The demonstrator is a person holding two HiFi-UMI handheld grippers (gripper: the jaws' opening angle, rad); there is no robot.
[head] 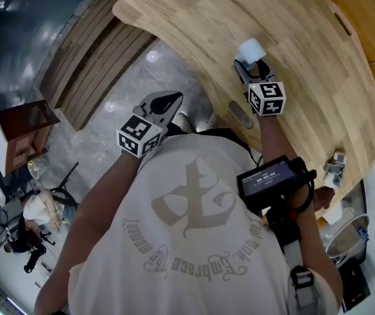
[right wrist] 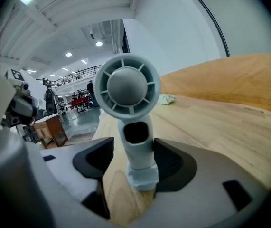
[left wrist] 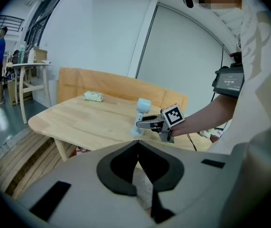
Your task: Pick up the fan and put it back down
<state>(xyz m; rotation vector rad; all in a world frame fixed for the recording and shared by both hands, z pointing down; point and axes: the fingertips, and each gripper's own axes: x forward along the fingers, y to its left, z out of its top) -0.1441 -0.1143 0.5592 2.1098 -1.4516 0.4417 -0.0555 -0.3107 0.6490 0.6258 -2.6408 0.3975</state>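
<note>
Pale wooden table (head: 292, 38) in a bright hall, with a small fan (right wrist: 128, 87) upright on it between spread jaws.

Stands on its own base on the table, close to the curved near edge, round grilled head up and stem straight. Straddled by the right gripper (head: 253, 67), reaching in low over the table with jaws wide: a clear gap between stem and one pad, the other pad very near the stem, contact not clear, no squeeze to be seen. Off the table, just beyond that same curved edge and over the grey floor, the left gripper (left wrist: 136, 148), pointed toward the table, jaws closed tip to tip with nothing between them. Far back on the table, by the wooden backboard, a small pale bundle (left wrist: 93, 96).
</note>
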